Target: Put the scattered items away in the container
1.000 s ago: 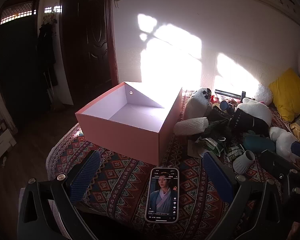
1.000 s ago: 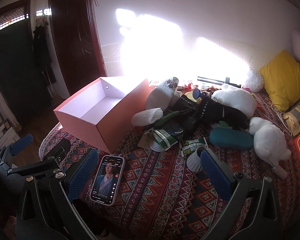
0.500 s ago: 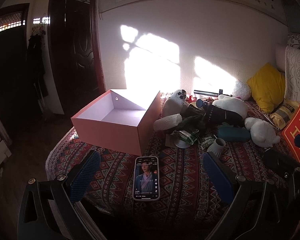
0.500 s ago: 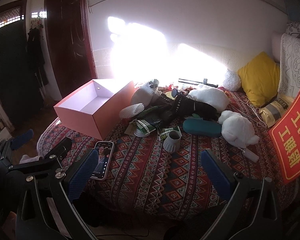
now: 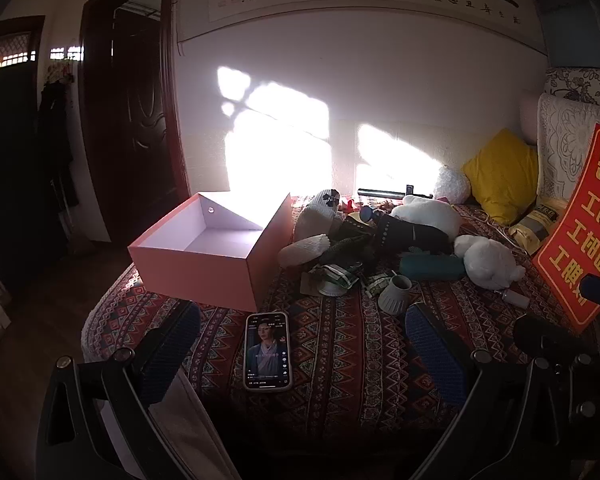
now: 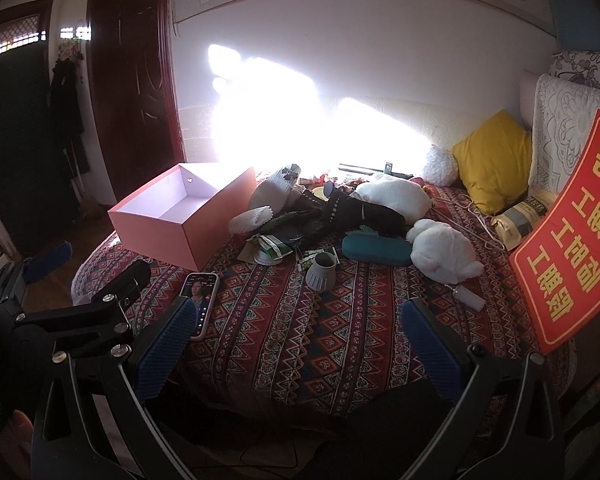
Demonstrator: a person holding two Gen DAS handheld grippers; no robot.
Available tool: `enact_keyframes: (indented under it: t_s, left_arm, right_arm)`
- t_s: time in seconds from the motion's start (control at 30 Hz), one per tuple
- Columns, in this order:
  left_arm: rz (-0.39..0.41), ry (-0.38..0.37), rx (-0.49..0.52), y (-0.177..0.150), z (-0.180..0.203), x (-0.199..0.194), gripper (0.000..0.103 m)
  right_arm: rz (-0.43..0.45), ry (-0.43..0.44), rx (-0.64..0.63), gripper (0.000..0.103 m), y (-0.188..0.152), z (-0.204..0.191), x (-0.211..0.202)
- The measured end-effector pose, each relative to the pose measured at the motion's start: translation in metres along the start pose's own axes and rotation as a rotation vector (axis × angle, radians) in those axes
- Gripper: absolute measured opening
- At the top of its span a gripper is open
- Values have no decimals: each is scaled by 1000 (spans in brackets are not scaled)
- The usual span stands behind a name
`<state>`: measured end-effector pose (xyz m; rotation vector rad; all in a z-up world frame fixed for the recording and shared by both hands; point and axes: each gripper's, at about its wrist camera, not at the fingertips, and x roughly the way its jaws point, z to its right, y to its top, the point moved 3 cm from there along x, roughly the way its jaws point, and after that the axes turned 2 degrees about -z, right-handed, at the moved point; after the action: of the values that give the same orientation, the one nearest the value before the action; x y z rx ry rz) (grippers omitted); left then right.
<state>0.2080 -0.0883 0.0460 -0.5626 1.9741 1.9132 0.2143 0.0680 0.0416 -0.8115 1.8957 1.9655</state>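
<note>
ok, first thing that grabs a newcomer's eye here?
The blazing sun patch on the white wall, then the open pink cardboard box below it at the bed's left. Right of the box sits the jumbled item pile, with the lit smartphone lying nearest.

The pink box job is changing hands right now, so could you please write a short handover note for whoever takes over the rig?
Left gripper: open, holding nothing, raised off the bed.
Right gripper: open, holding nothing, likewise raised.
Pink box: open, at the bed's left; what shows of its inside is bare.
Pile to its right: grey cup, teal case, white plush toy, green packets, black garment. Phone lies at the near edge, screen lit.
Done: nothing boxed yet.
Left: everything; the cup is probably the easiest start.
</note>
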Motion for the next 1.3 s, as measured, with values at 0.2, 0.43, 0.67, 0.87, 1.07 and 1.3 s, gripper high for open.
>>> enact_keyframes:
  t_s: [0.2,0.43,0.67,0.87,1.07,1.3]
  left_arm:
    - [15,2,-12,-3,-3,-11,103]
    - [27,-3,-15,-2,-3,-18,103]
    - [35,-8,-17,-1,-4,-23,103]
    - [40,-11,-22,-1,-5,-24,103]
    - [36,-11,-22,-1,-4,-23,103]
    - [27,-4,-9,-1,1,-18,103]
  right_arm:
    - [10,3,2,102,-1,-2,-7]
    - [22,-4,-9,102,-4,-5,-17]
    - [19,-14,-9,102,-5,-5,-21]
    - [25,-17,-13,102,-4,-5,-24]
    - [22,-11,-11,102,-5,-6,-24]
    - [16,1,-7,102,-6,-2,-20]
